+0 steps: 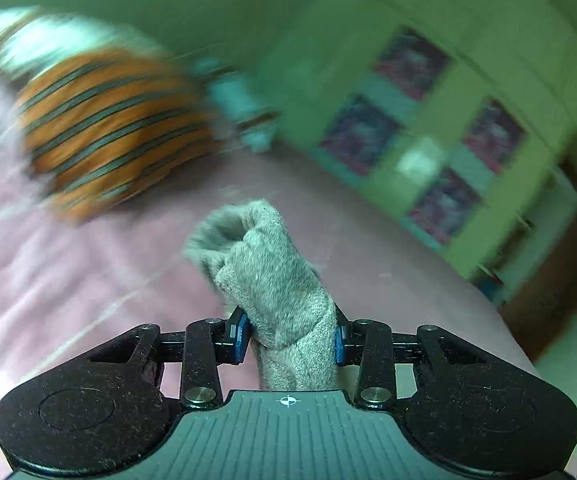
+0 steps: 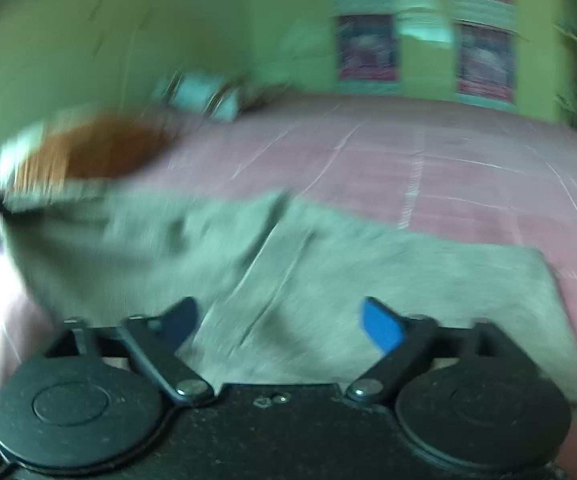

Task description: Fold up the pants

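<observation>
The grey pants lie spread across the pink bed sheet in the right wrist view, blurred by motion. My right gripper is open just above the near part of the pants, its blue pads apart and empty. In the left wrist view my left gripper is shut on a bunched fold of the grey pants, which sticks up between the blue pads above the bed.
A pink checked bed sheet covers the bed. An orange striped pillow lies at the far left of the bed. A green wall with a dark-paned window stands behind the bed. Small teal items lie at the bed's far edge.
</observation>
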A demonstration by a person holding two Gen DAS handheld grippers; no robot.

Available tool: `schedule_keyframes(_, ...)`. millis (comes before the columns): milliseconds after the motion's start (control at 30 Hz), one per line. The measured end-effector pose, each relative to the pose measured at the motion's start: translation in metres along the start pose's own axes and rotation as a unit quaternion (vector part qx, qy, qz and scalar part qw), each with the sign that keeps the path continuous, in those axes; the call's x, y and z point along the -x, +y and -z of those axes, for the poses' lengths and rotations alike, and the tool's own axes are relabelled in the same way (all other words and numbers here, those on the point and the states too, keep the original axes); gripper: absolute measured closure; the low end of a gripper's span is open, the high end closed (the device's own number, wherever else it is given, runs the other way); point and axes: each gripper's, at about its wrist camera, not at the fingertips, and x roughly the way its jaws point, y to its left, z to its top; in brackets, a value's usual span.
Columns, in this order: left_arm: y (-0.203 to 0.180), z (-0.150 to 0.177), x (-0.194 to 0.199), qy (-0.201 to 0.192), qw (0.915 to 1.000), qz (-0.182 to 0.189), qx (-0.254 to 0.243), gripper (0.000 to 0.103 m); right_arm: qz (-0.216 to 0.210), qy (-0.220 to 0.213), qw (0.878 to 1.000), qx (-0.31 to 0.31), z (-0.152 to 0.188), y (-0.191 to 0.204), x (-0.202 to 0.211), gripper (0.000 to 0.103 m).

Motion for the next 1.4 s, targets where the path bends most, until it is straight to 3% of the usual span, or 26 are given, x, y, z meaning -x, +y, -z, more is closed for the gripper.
schedule_keyframes(100, -0.07, -0.002, -0.006, 0.004, 0.9967, 0.046, -0.067, 0.065, 0.012, -0.013, 0.995, -0.094, -0.003, -0.052, 0.018, 0.015)
schedule_keyframes(200, -0.145, 0.013, -0.022, 0.016, 0.9881, 0.091, -0.123, 0.065, 0.021, -0.026, 0.984, -0.172, -0.001, -0.101, 0.039, 0.018)
schedule_keyframes(333, -0.242, 0.056, -0.054, 0.053, 0.9724, 0.146, -0.174, 0.065, 0.042, -0.053, 0.966, -0.248, 0.007, -0.164, 0.075, 0.018)
schedule_keyframes(400, -0.288, 0.087, -0.073, 0.094, 0.9613, 0.167, -0.198, 0.064, 0.051, -0.064, 0.96, -0.268, 0.014, -0.191, 0.09, 0.018)
schedule_keyframes(433, -0.309, 0.104, -0.084, 0.126, 0.9545, 0.163, -0.216, 0.059, 0.057, -0.067, 0.957, -0.276, 0.017, -0.204, 0.098, 0.018)
schedule_keyframes(467, -0.328, 0.125, -0.097, 0.164, 0.945, 0.148, -0.241, 0.043, 0.064, -0.072, 0.953, -0.286, 0.021, -0.217, 0.106, 0.018)
schedule_keyframes(533, -0.346, 0.15, -0.099, 0.183, 0.9391, 0.129, -0.261, 0.024, 0.077, -0.08, 0.944, -0.312, 0.028, -0.24, 0.118, 0.017)
schedule_keyframes(600, -0.344, 0.151, -0.079, 0.149, 0.9473, 0.149, -0.241, 0.013, 0.078, -0.085, 0.933, -0.34, 0.035, -0.262, 0.128, 0.016)
schedule_keyframes(700, -0.319, 0.131, -0.048, 0.119, 0.962, 0.153, -0.192, 0.01, 0.063, -0.091, 0.929, -0.352, 0.043, -0.269, 0.129, 0.016)
schedule_keyframes(900, -0.229, 0.111, -0.002, 0.101, 0.9782, 0.046, -0.176, 0.01, -0.057, -0.053, 0.936, -0.344, 0.034, -0.24, 0.085, 0.028)
schedule_keyframes(1100, -0.151, 0.127, 0.042, 0.108, 0.9831, -0.028, -0.146, 0.01, -0.079, -0.02, 0.939, -0.335, 0.031, -0.202, 0.055, 0.037)
schedule_keyframes(1267, -0.129, 0.141, 0.042, 0.131, 0.9823, -0.032, -0.13, 0.01, -0.075, -0.012, 0.942, -0.328, 0.037, -0.19, 0.057, 0.037)
schedule_keyframes(1400, -0.138, 0.148, 0.017, 0.17, 0.9671, -0.026, -0.187, 0.01, -0.073, -0.013, 0.937, -0.342, 0.041, -0.185, 0.063, 0.036)
